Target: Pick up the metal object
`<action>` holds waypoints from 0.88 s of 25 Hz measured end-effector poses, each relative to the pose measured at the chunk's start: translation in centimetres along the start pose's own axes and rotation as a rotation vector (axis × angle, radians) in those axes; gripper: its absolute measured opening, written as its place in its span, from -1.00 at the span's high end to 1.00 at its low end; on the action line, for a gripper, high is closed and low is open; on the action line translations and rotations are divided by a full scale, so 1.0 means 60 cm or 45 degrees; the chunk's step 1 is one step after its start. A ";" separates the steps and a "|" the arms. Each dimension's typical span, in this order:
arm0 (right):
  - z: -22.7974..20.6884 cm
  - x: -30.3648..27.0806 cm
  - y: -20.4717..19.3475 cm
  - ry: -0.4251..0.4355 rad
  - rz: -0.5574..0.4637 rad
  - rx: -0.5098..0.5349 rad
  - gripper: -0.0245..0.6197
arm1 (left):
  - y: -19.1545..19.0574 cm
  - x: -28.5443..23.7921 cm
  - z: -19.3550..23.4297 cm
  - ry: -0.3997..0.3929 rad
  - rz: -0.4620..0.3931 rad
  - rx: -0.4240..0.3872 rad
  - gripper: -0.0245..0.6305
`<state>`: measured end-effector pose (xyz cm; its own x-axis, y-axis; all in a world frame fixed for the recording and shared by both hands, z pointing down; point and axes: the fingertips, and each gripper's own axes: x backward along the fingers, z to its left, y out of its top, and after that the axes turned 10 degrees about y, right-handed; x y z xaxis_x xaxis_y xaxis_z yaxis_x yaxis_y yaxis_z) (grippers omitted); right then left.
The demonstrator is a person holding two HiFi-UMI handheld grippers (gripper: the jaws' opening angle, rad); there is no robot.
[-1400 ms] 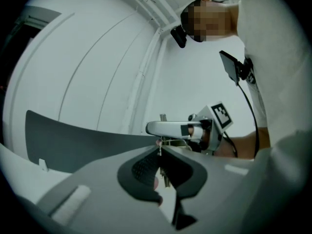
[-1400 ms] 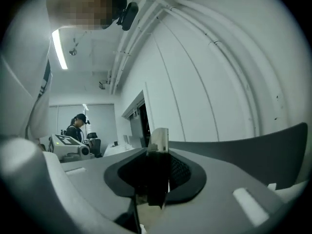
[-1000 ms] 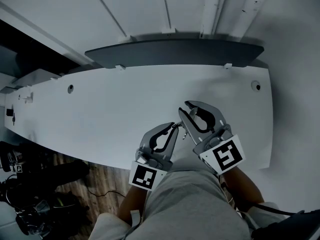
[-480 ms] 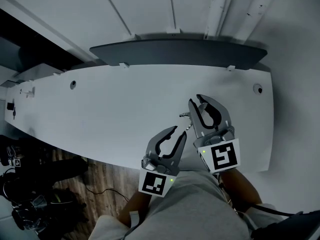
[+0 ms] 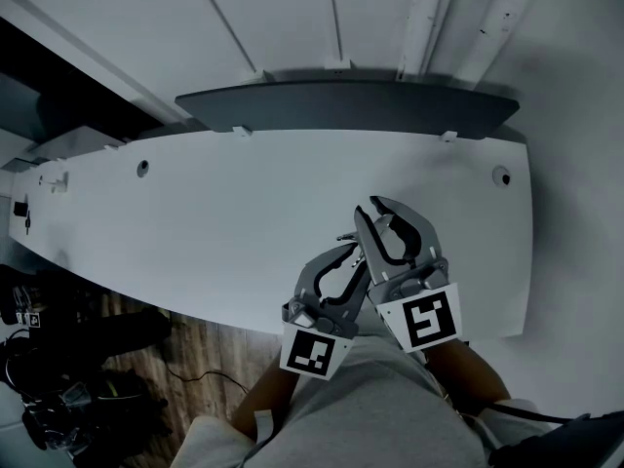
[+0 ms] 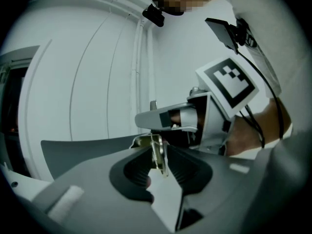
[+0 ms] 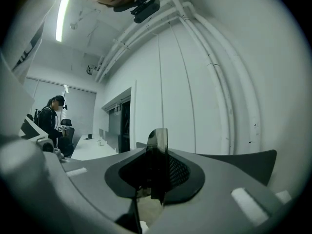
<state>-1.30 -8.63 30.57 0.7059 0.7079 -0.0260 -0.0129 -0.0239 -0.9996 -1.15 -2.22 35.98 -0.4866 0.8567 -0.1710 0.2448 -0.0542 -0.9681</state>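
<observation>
A long white table [image 5: 195, 213] fills most of the head view, with a dark grey panel [image 5: 341, 105] along its far edge and a white wall with pipes [image 5: 419, 18] behind that. A strip of wood floor [image 5: 195, 344] shows below the near edge. Both grippers are raised over the table's near edge, close together, their marker cubes towards the person's grey clothing [image 5: 370, 398]. The right gripper [image 5: 367, 207] points roughly level and its jaws are pinched on the metal object [image 6: 157, 152] — its own view shows a thin dark plate standing edge-on, squeezed between the pads. The left gripper [image 5: 357, 252] sits just beside and slightly below, aimed at the right one's tips. Its jaws have just been opening and now stand spread, a clear gap between them. The metal object, a small bracket-like piece with a threaded or sprung part on it, hangs from the right gripper's tips and sits between the left jaws near their ends, and the left pads do not appear to press on it.
</observation>
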 end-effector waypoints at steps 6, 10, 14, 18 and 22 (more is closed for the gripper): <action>0.000 0.003 0.005 0.000 -0.012 -0.037 0.69 | 0.006 0.002 0.006 0.035 -0.009 -0.020 0.74; 0.012 0.000 0.031 0.054 -0.054 -0.035 0.66 | 0.016 0.017 0.000 0.016 -0.045 -0.004 0.92; 0.024 -0.003 0.046 0.095 -0.073 -0.014 0.66 | 0.024 0.026 0.007 0.039 -0.069 0.050 0.92; 0.034 -0.008 0.050 0.139 -0.072 0.001 0.64 | 0.026 0.032 0.016 0.057 -0.074 0.073 0.92; 0.041 0.002 0.055 0.169 -0.084 -0.057 0.39 | 0.031 0.039 0.031 0.103 -0.080 0.071 0.92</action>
<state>-2.99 -6.89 27.26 0.7917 0.6094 0.0436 0.0658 -0.0140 -0.9977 -3.43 -1.26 33.42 -0.4299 0.8977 -0.0963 0.1679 -0.0253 -0.9855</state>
